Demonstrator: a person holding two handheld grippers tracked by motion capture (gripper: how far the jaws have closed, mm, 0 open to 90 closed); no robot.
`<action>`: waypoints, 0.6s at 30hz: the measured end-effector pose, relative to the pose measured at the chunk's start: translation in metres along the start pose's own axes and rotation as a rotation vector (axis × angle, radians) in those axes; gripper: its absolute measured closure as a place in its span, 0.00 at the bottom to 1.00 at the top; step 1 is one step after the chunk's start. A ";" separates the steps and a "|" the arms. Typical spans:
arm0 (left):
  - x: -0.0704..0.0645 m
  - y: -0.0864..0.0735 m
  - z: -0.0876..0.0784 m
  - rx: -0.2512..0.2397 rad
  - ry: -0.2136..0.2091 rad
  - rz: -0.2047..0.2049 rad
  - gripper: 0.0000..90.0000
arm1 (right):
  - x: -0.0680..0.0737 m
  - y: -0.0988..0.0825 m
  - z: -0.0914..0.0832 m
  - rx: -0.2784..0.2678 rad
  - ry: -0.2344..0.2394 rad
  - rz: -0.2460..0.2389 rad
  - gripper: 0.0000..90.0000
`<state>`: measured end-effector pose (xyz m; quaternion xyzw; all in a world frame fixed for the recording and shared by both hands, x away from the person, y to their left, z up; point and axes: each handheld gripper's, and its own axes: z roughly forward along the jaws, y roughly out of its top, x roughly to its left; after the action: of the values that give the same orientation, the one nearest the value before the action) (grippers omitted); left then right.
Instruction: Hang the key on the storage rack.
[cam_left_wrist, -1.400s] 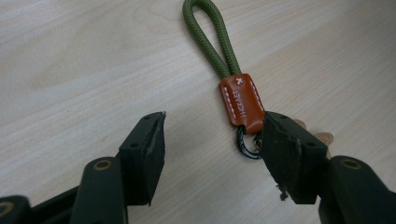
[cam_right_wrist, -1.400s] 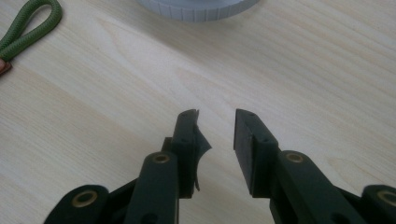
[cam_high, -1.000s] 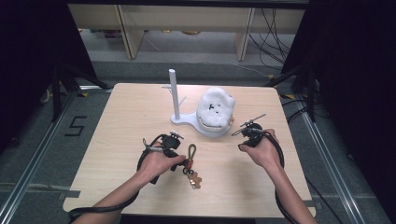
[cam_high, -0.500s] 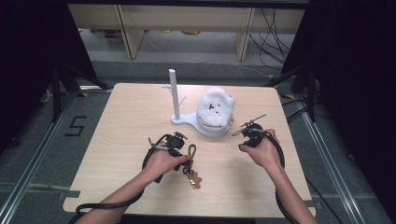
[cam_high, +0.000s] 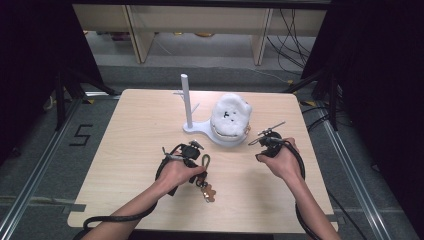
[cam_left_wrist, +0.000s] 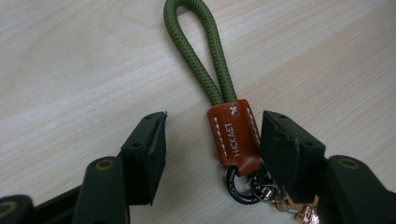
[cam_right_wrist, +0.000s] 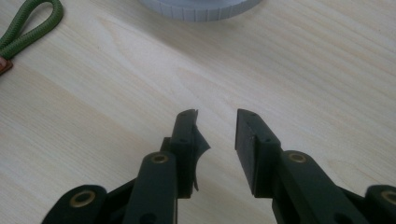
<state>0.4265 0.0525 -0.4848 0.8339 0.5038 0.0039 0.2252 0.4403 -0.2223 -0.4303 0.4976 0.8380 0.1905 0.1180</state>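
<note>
Here, left tool (cam_left_wrist: 212, 140) wide apart astride the keychain's leather tab (cam_left_wrist: 235, 137), unpinched; right tool (cam_right_wrist: 215, 128) narrowly parted, empty.

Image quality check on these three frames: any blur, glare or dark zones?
High view: table evenly lit, surroundings fall to black at both sides, slightly soft. Left gripper view: sharp on the green cord and brown leather tab, mild sheen on the wood. Right gripper view: wood grain crisp, the near parts of the black jaws go soft and dark at the bottom edge.
</note>
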 end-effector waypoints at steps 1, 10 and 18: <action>0.000 0.000 0.001 0.000 -0.002 -0.003 0.45 | 0.000 0.000 0.000 0.001 0.001 0.001 0.77; -0.003 0.002 0.001 0.011 0.009 0.024 0.51 | -0.002 0.000 -0.001 -0.001 -0.002 0.003 0.77; 0.000 0.000 -0.001 0.029 0.046 0.088 0.73 | -0.002 0.000 0.000 -0.001 -0.011 0.007 0.77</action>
<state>0.4265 0.0525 -0.4839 0.8582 0.4717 0.0256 0.2010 0.4409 -0.2238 -0.4304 0.5015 0.8354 0.1888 0.1222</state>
